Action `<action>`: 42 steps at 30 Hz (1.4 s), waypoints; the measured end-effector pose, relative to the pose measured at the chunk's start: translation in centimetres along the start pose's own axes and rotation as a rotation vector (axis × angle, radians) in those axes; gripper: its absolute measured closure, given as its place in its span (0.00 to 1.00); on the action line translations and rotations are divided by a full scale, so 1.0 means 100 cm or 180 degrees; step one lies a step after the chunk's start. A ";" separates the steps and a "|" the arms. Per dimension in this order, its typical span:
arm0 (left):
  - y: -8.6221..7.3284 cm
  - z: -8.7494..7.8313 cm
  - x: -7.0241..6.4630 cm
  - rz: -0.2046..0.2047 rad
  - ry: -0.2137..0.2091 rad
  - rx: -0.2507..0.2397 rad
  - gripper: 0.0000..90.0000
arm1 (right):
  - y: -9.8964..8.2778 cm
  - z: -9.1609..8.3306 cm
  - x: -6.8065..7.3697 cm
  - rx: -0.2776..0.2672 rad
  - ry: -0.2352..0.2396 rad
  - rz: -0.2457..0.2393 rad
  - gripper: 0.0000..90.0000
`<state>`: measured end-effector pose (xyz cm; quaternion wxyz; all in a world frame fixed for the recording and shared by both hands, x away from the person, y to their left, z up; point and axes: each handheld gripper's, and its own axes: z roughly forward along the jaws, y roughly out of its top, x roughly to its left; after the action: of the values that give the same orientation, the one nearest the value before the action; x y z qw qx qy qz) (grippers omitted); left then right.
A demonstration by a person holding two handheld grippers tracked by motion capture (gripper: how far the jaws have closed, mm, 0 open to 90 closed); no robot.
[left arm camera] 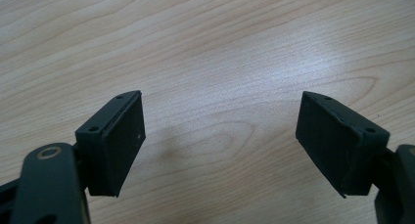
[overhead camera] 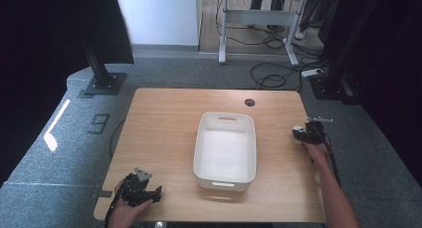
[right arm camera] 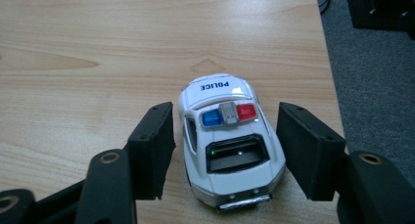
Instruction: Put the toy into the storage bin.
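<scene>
A white toy police car (right arm camera: 227,141) with a red and blue light bar and POLICE on its hood stands on the wooden table (right arm camera: 98,53) near the right edge. My right gripper (right arm camera: 227,123) straddles it from behind, one jaw on each side. A narrow gap shows between each pad and the car's flanks. In the high view the right gripper (overhead camera: 303,132) sits at the table's right edge. My left gripper (left arm camera: 220,131) rests wide open over bare wood, at the near left corner (overhead camera: 155,193), with nothing between its pads.
An empty white plastic tub (overhead camera: 225,180) with handle slots stands in the middle of the table. A round cable hole (overhead camera: 250,102) is at the far side. Grey carpet (right arm camera: 377,72) lies just past the table's right edge beside the car.
</scene>
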<state>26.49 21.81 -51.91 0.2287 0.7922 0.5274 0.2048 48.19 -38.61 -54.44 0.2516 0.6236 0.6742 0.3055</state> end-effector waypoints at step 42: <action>0.000 -0.010 -0.002 0.0156 -0.0115 -0.0151 0.21 | -0.019 -0.030 0.011 0.0200 0.0152 -0.0020 0.55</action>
<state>25.86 21.81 -51.11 0.2519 0.8029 0.4985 0.2084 44.59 -37.88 -53.67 0.2166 0.6216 0.6912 0.2982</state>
